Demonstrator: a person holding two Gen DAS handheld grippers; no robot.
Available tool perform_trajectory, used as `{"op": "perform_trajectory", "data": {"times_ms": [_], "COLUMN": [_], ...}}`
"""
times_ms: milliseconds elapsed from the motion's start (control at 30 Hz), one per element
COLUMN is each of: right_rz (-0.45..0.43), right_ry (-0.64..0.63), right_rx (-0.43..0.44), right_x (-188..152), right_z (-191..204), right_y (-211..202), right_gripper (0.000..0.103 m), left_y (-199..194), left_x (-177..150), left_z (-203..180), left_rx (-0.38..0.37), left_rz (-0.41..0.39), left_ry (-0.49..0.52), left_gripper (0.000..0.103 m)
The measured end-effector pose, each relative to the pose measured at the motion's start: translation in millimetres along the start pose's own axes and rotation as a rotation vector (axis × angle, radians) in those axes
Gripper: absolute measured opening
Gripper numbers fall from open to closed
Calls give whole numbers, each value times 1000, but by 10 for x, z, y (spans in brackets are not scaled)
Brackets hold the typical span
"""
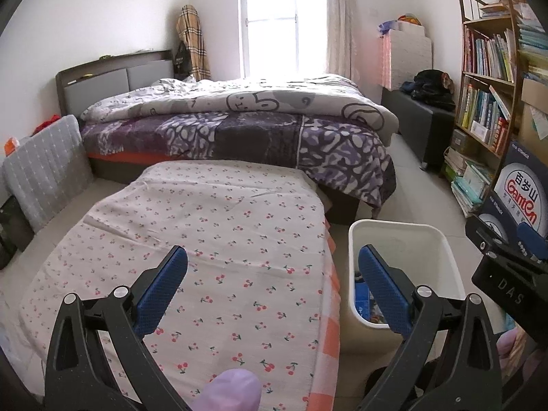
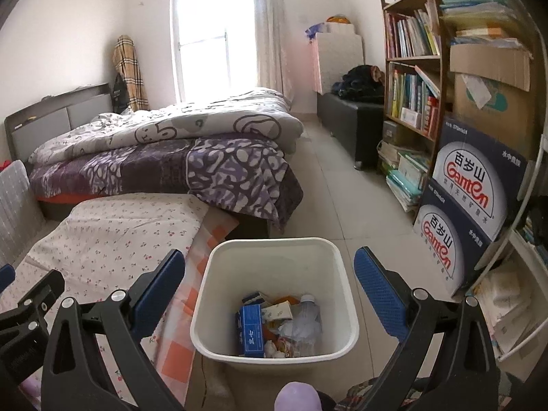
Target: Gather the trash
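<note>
Both grippers you hold spread and empty: left gripper over the cherry-print cloth, right gripper above the filled trash bin.

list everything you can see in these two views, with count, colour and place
trash bin: 1, white, on the floor beside the covered table
trash in the bin: several pieces, including a blue box and a clear plastic bottle
table cloth: 1, white with red cherries, over the low table
bed: 1, purple patterned sheet and grey-white duvet, behind the table
bookshelf: 1, brown, full of books, right wall
Ganten boxes: 2, dark blue, stacked by the shelf
cardboard box: 1, brown, above them
bench: 1, black, with dark clothes on it
window: 1, bright, far wall
left gripper: open, black with blue pads, over the table
right gripper: open, above the bin
</note>
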State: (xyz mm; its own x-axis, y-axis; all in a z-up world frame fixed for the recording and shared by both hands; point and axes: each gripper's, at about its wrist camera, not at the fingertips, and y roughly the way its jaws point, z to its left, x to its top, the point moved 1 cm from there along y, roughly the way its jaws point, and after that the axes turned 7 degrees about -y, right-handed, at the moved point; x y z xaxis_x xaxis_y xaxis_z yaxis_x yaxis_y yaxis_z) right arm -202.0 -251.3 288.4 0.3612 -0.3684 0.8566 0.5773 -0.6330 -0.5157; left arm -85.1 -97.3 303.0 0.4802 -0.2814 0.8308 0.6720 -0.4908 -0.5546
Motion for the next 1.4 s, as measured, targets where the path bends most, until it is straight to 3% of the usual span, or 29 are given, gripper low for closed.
{"op": "perform_trajectory", "data": {"times_ms": [1400], "right_rz": [45], "right_ry": [-39], "right_rx": [36], "right_x": [-83], "right_z": [73], "right_y": [98], "right_gripper": [96], "left_y": [108], "left_x": [-93], "left_z": [76], "left_rx": [11], "left_rz": [36], "left_ry": [-25], "left_gripper": [96]}}
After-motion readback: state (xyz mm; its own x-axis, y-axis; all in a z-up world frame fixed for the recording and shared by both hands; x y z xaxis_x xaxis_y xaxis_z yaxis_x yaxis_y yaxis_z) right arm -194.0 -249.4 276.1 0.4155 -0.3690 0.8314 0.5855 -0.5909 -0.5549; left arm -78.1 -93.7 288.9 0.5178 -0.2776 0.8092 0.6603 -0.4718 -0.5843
